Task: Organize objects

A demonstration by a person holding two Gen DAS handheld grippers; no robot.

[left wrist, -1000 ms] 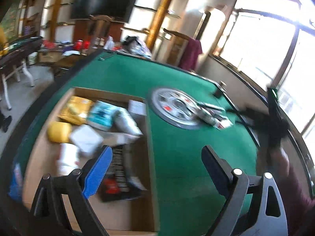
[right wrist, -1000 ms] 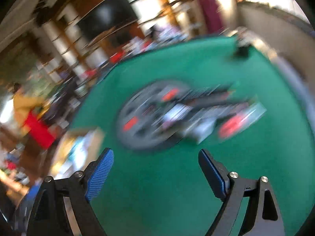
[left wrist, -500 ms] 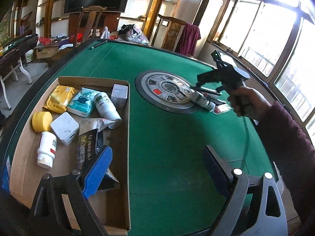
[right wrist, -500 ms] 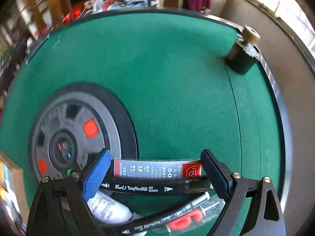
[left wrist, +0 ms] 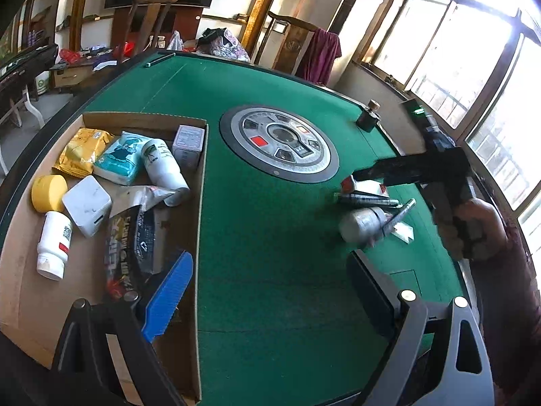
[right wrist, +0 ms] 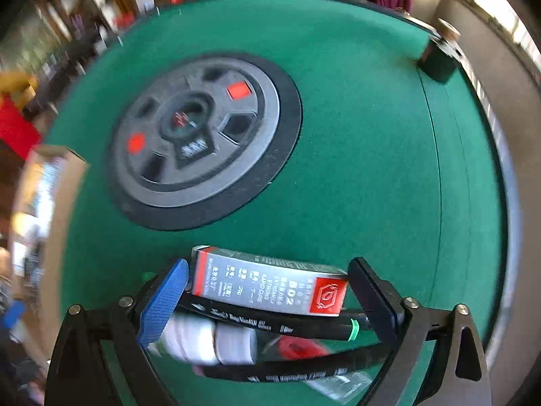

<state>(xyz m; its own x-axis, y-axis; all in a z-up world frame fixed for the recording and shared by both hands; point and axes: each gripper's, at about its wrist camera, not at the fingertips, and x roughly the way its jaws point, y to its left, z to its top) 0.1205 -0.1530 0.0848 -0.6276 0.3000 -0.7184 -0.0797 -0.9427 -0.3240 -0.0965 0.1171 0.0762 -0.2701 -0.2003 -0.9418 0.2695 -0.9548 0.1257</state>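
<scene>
Straddling rectangular glossy glue box [right wrist: 270, 282], ribbed gripper [right wrist: 268, 296]

Daylight glares through windows [left wrist: 449, 67]; right wrist view seems motion-blurred, edges warped.

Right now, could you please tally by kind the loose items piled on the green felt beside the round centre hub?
Black markers: 2
Glue box: 1
White bottle: 1
Clear packet: 1
Total: 5
</scene>
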